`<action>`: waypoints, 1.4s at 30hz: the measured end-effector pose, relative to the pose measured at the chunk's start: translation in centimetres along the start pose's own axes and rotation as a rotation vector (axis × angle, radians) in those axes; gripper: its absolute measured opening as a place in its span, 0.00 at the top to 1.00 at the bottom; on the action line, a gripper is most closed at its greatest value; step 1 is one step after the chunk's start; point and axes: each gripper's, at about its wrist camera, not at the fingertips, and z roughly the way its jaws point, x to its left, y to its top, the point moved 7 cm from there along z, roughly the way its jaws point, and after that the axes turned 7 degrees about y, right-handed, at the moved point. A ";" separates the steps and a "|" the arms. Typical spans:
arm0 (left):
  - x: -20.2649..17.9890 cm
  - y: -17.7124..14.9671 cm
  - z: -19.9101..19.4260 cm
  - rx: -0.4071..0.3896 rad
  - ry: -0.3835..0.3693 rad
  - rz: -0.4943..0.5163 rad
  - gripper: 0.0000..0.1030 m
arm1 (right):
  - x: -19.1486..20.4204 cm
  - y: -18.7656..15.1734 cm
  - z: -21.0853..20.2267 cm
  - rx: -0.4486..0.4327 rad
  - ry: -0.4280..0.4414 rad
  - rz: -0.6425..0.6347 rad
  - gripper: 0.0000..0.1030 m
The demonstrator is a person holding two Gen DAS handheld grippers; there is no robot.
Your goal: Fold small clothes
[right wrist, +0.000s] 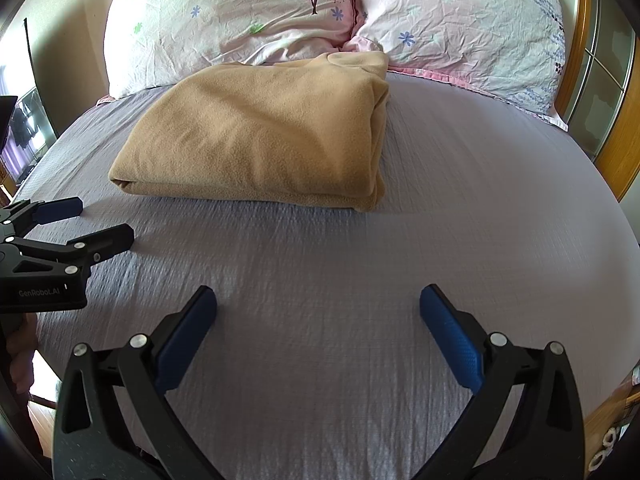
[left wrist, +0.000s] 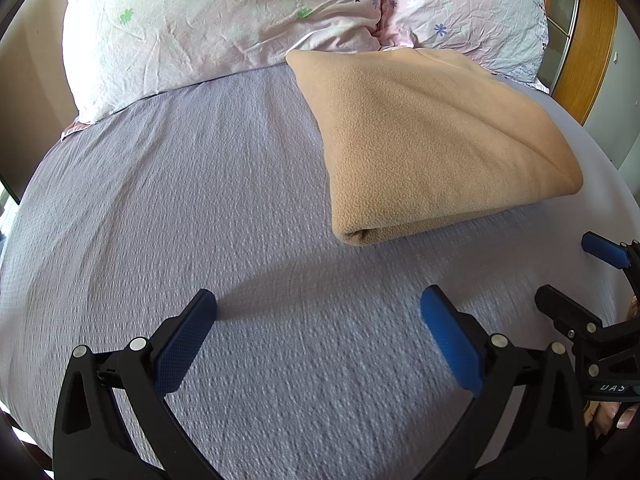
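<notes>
Right wrist view: folded tan fleece garment [right wrist: 260, 136] lies far-left on the lavender bed sheet [right wrist: 460, 200] by floral pillows [right wrist: 240, 16], rolled fold edge nearest; the right gripper [right wrist: 318, 304] and left gripper [left wrist: 318, 304] both have jaws spread, empty.

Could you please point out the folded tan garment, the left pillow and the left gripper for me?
Folded tan garment [right wrist: 260, 136]: right wrist view, middle of its top layer.
Left pillow [left wrist: 200, 28]: left wrist view, middle of its cover.
Left gripper [left wrist: 318, 312]: left wrist view, midway between its open fingertips.

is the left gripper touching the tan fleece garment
Apart. The right wrist view shows the left gripper open, with bare grey sheet between its fingertips and the folded tan fleece garment.
</notes>
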 end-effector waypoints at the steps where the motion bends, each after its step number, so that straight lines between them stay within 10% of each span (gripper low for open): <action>1: 0.0 0.0 0.0 0.000 0.000 0.000 0.01 | 0.0 0.0 0.0 0.000 0.000 0.000 0.02; 42: -0.1 0.0 0.0 0.013 0.002 -0.004 0.01 | 0.0 0.0 0.0 0.001 -0.001 0.001 0.02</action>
